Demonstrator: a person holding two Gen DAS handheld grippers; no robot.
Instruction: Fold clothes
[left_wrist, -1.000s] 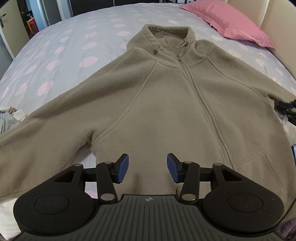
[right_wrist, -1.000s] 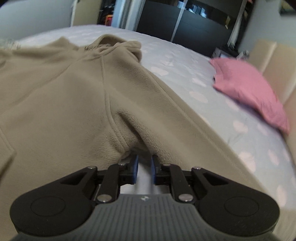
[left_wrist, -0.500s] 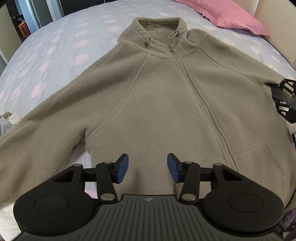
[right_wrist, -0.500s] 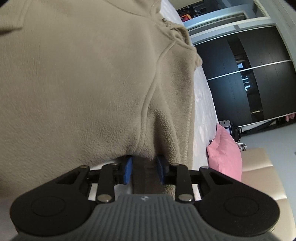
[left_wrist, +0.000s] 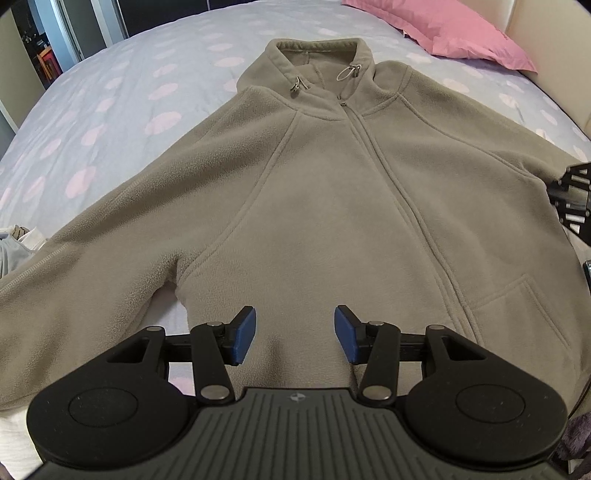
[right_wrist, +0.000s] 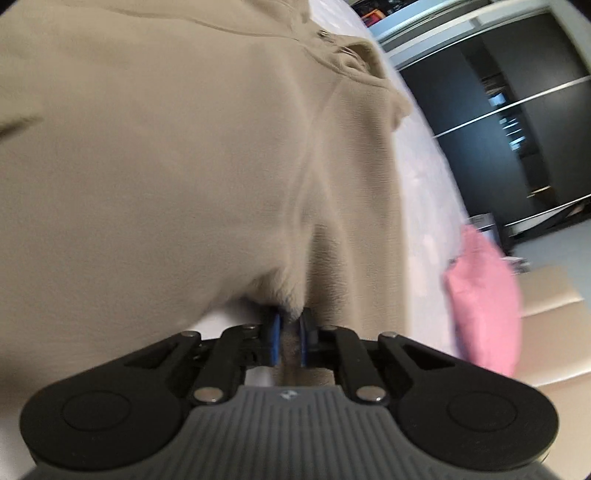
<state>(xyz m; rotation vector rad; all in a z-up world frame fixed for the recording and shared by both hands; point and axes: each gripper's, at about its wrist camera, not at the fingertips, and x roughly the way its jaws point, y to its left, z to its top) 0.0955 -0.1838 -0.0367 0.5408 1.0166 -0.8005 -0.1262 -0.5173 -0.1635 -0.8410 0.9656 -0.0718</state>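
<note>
One beige fleece jacket (left_wrist: 314, 206) flat and unfolded on bed (left_wrist: 110, 92), folding barely begun: right hand-held gripper (right_wrist: 290, 341) pinching underarm fabric, left hand-held gripper (left_wrist: 294, 334) open above hem.

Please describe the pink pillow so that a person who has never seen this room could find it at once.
Start from the bed, covered with a pale sheet with pink dots, on which a beige fleece jacket lies spread out. Look beyond the jacket's collar, to the corner of the bed by the cream headboard. The pink pillow lies there, the only plain, bright pink thing on the bed.
</note>
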